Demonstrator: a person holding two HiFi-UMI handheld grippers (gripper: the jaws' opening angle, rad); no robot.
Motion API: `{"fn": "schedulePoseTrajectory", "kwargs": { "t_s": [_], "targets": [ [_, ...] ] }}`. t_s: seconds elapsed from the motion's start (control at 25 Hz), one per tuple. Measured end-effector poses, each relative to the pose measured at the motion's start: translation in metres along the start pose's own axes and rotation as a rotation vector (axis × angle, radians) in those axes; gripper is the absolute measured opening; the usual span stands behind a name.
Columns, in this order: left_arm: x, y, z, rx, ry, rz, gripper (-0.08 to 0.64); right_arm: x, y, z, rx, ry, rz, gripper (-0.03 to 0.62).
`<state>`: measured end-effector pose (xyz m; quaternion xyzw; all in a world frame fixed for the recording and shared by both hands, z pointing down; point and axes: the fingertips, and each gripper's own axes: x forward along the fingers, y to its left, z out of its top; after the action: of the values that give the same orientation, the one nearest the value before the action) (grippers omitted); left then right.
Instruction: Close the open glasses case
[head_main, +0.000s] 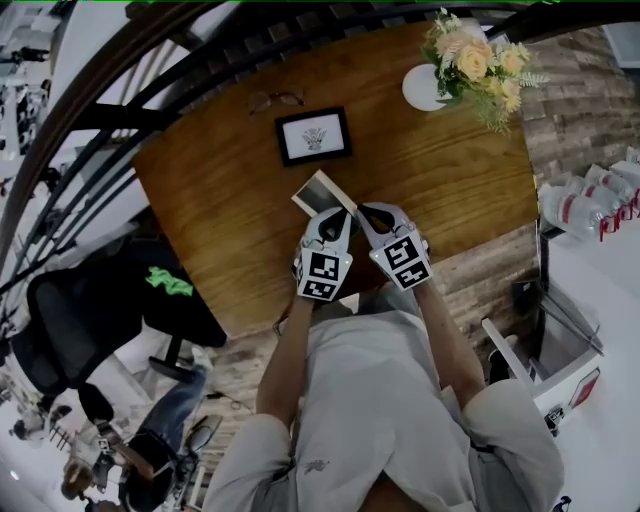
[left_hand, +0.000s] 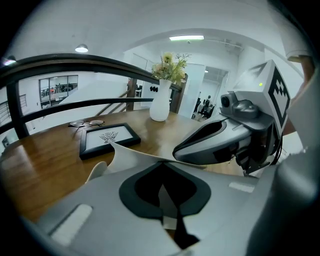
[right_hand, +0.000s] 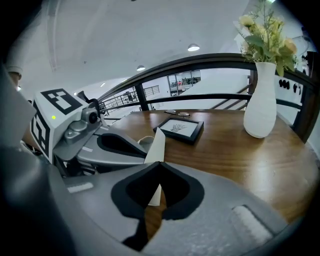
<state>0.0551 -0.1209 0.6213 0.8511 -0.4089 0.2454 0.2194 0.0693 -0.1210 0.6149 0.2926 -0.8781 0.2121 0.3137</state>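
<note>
The cream glasses case lies open on the wooden table, its dark inside facing up, just below the picture frame. Both grippers meet at its near edge, side by side. My left gripper has its jaws closed on a cream panel of the case, which spreads out beyond the tips. My right gripper pinches an upright cream flap of the case at its tips. In each gripper view the other gripper shows close alongside: the right one and the left one.
A black picture frame lies behind the case, with a pair of glasses farther back left. A white vase of flowers stands at the back right. A dark railing curves round the table's far side. The person's torso is at the near edge.
</note>
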Motion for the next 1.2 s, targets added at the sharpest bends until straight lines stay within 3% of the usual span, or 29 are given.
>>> {"fn": "schedulePoseTrajectory", "kwargs": {
  "t_s": [1.2],
  "targets": [
    [-0.027, -0.003, -0.026, -0.003, -0.002, -0.015, 0.018, 0.000, 0.035, -0.006, -0.011, 0.003, -0.016, 0.003]
  ]
}}
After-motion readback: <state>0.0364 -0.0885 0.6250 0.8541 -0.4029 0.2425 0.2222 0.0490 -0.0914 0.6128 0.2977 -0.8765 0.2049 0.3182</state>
